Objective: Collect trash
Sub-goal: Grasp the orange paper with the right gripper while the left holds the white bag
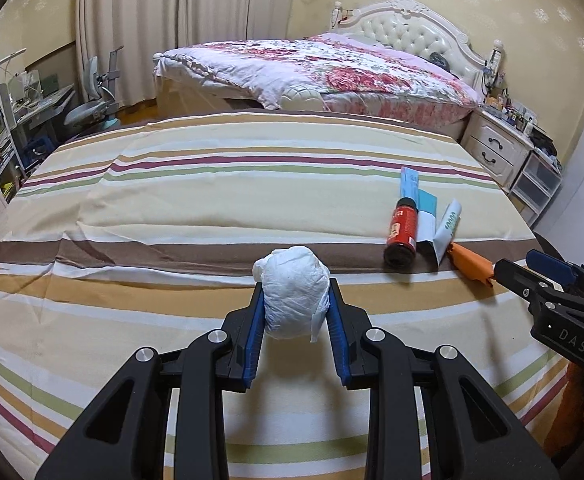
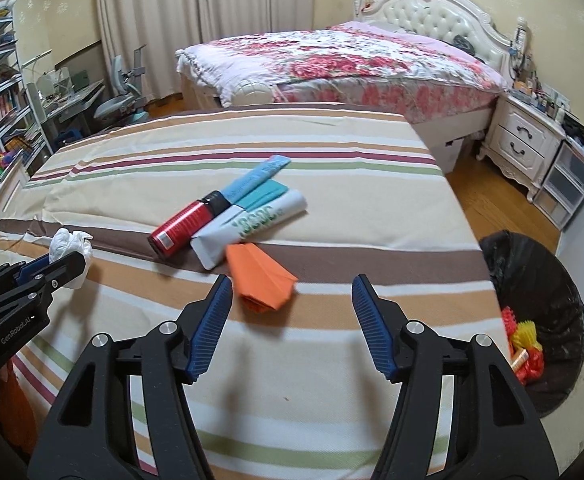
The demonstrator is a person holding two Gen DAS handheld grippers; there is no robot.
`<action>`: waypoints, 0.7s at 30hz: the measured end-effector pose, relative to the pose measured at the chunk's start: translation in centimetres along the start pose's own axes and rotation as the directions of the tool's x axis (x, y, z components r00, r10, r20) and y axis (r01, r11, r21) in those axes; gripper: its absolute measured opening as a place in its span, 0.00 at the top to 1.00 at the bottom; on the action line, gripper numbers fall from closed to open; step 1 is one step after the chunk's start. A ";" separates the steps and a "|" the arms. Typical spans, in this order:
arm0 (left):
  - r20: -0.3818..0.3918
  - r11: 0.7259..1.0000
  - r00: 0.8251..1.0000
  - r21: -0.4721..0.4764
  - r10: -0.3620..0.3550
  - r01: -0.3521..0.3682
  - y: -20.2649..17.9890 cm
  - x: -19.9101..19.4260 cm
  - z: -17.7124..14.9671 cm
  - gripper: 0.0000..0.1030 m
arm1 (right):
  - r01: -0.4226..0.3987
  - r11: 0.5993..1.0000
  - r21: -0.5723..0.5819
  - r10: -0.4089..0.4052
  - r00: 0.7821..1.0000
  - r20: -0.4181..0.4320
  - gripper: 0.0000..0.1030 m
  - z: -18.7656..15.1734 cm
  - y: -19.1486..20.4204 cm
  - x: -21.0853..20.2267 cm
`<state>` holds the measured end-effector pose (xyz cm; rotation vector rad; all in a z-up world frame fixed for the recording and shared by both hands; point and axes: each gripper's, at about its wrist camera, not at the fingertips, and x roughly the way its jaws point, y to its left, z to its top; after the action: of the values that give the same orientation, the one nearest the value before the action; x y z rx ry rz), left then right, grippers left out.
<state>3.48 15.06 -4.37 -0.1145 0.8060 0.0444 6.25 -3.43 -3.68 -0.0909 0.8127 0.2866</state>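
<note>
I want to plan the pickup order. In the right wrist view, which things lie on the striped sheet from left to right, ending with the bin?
White crumpled tissue → red can → orange folded paper → black-lined bin.

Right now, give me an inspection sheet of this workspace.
Surface: striped bedsheet, a few wrinkles.
Job's things: white tissue wad in the left hand-held gripper; orange folded paper, red can, white tube, light blue box and teal packet lying together on the sheet; black-lined trash bin beside the bed, red and yellow trash already inside.
Clutter: nothing else seen on the sheet.
Grippers: left pads press on the wad; right hand-held gripper open, empty, just short of the orange paper.
Cables: nothing seen.
Surroundings: floral bed, white nightstand, desk chair, bookshelf, curtains.
</note>
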 end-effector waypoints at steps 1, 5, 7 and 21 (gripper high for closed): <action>0.001 1.000 1.000 -0.002 0.003 -0.003 0.2 0.0 0.1 0.71 | -0.002 1.000 -0.010 0.002 1.000 -0.009 0.41 0.1 0.2 0.4; 0.007 1.000 1.000 -0.009 0.013 -0.013 0.9 0.2 0.1 0.71 | 0.009 0.999 -0.031 -0.011 0.999 -0.047 0.41 0.2 0.8 2.3; 0.005 1.000 1.000 -0.015 0.015 -0.015 1.3 0.3 0.0 0.71 | 0.016 0.999 -0.035 -0.018 0.997 -0.072 0.43 0.1 0.8 3.0; 0.004 0.999 0.999 -0.011 -0.032 0.032 0.0 0.2 -0.1 0.71 | 0.034 0.999 -0.027 -0.036 0.998 -0.052 0.64 -0.5 0.4 1.4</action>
<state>3.51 15.01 -4.56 -0.1381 0.8001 0.0188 6.71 -2.88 -4.98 -0.1370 0.8587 0.2624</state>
